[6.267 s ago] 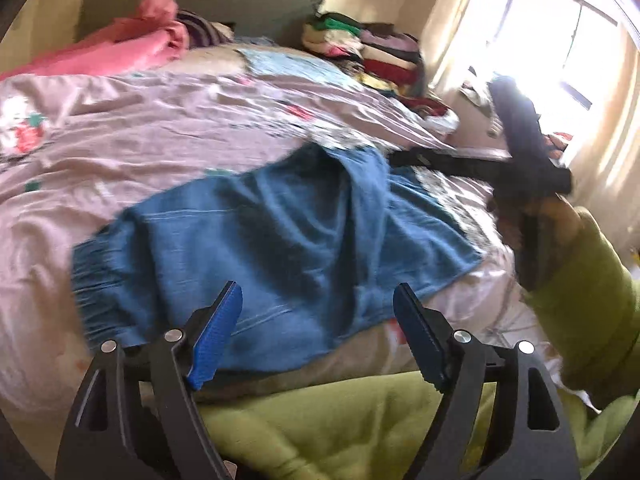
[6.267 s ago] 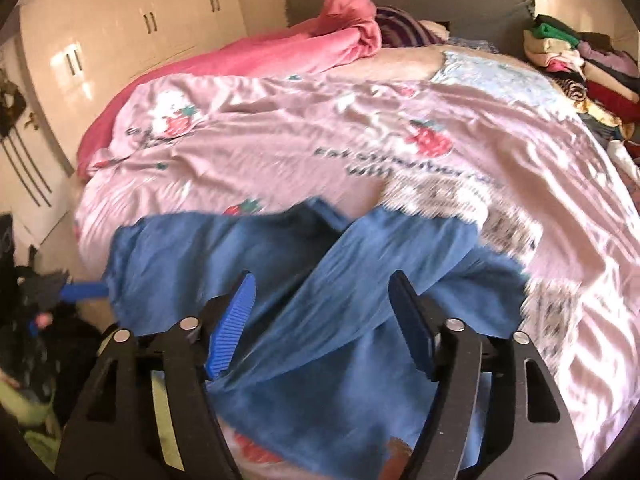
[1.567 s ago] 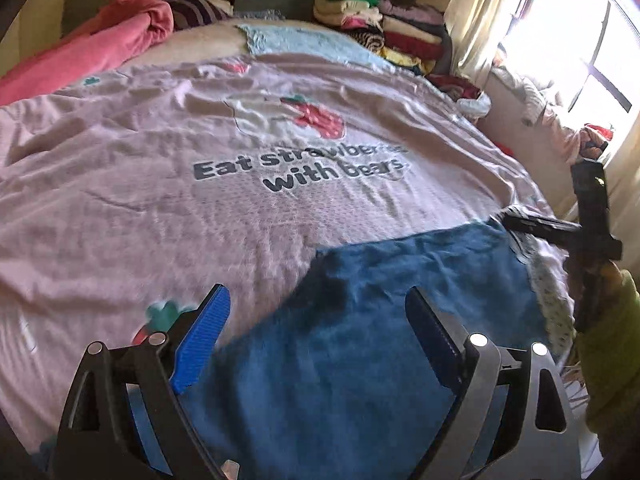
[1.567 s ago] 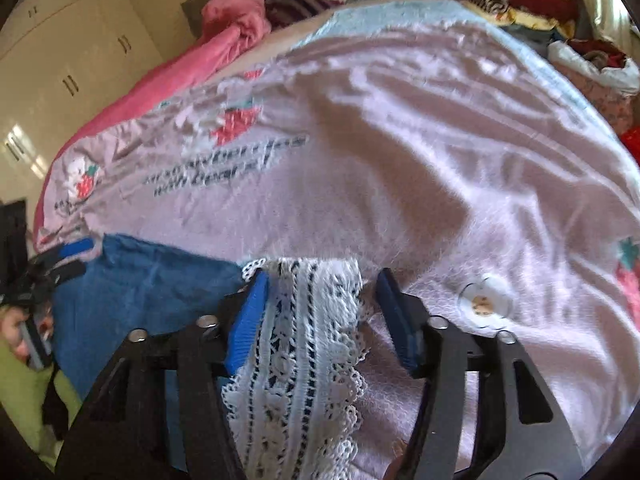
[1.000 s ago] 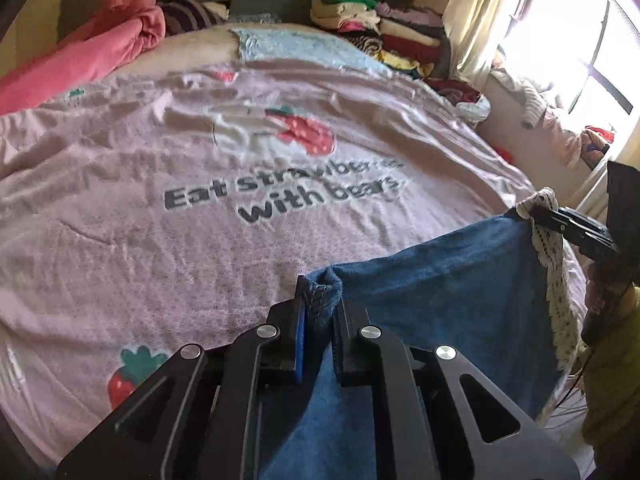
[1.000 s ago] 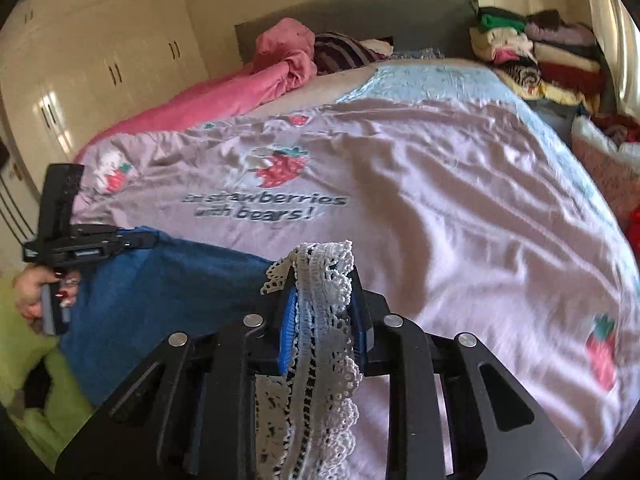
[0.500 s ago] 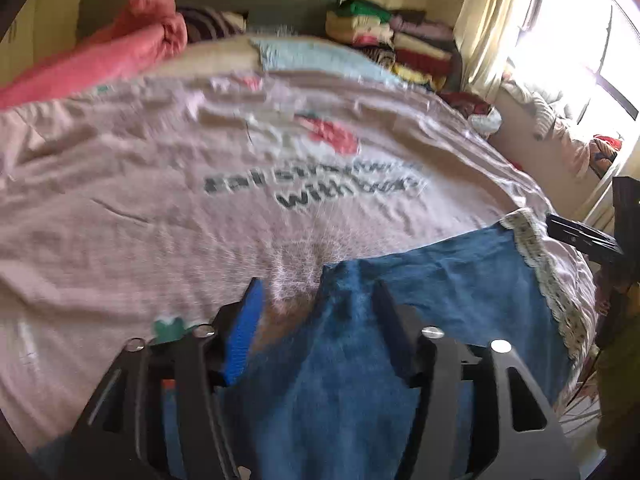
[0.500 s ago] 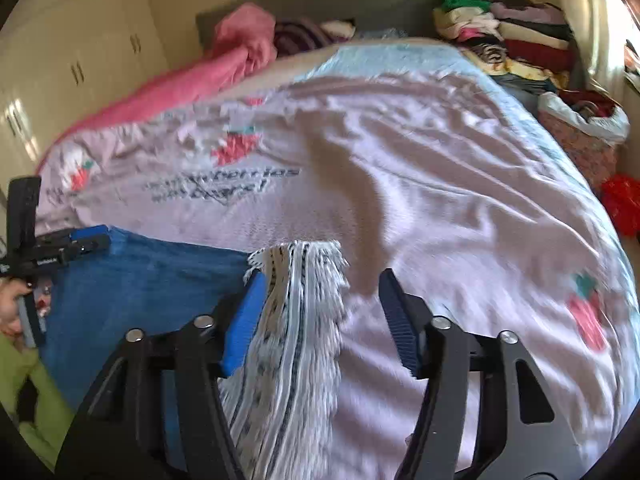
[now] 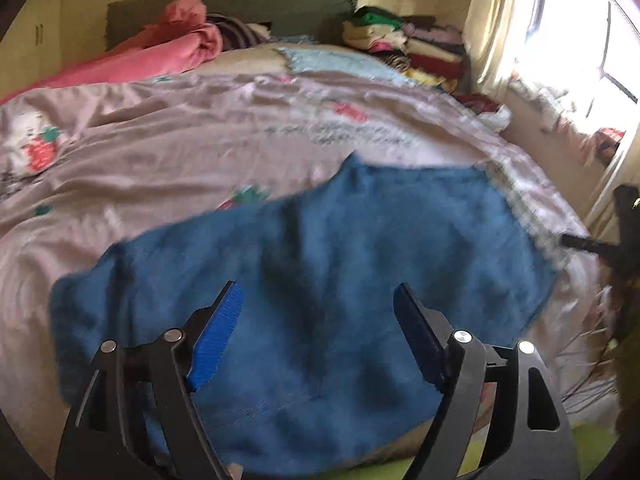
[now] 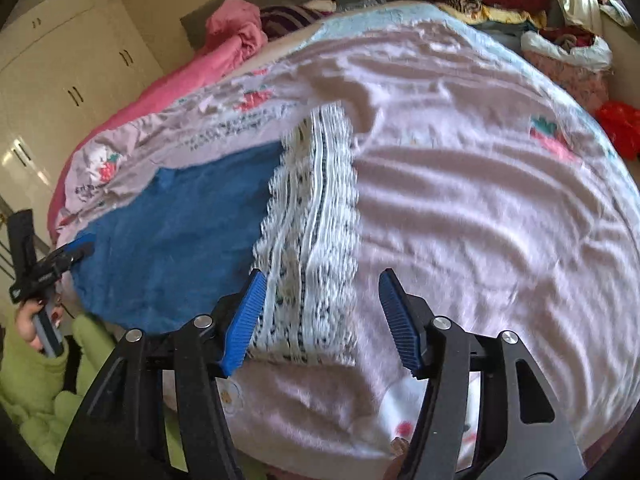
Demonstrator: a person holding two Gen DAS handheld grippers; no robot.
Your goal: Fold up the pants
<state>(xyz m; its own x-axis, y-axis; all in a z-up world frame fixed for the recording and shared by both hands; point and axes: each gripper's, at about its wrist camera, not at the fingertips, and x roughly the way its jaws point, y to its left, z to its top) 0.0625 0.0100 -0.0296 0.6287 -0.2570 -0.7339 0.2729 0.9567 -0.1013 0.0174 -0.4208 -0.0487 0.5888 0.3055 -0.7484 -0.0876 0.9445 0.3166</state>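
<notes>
Sunlight from a window (image 9: 592,40) at the right falls across a bedroom where a wide bed carries a pale pink bedspread printed with strawberries and dark lettering (image 9: 192,148). Flat on the near part of that bedspread lie the blue denim pants with a white lace hem band (image 9: 352,264), folded over into a broad patch whose far edge runs level and whose lace band (image 10: 312,232) lies along the side nearer the right hand. The left gripper (image 9: 318,340) hovers above the near part of the denim, its blue-padded fingers (image 9: 218,336) spread wide with only cloth showing far below them; its jaws have just been opening and nothing is pinched. The right gripper (image 10: 320,316) hangs over the lace band, its fingers (image 10: 246,316) also parted and clear of the fabric, having let the lace go a moment ago. In the right wrist view a hand (image 10: 30,320) in a lime green sleeve (image 10: 36,384) grips the left tool at the bed's edge. At the head of the bed sit a bunched pink blanket (image 9: 172,52) and a grey-green headboard (image 9: 256,4), with a stack of folded clothes (image 9: 404,48) beside the curtain. Cream wardrobe doors (image 10: 60,64) stand along the far wall.
</notes>
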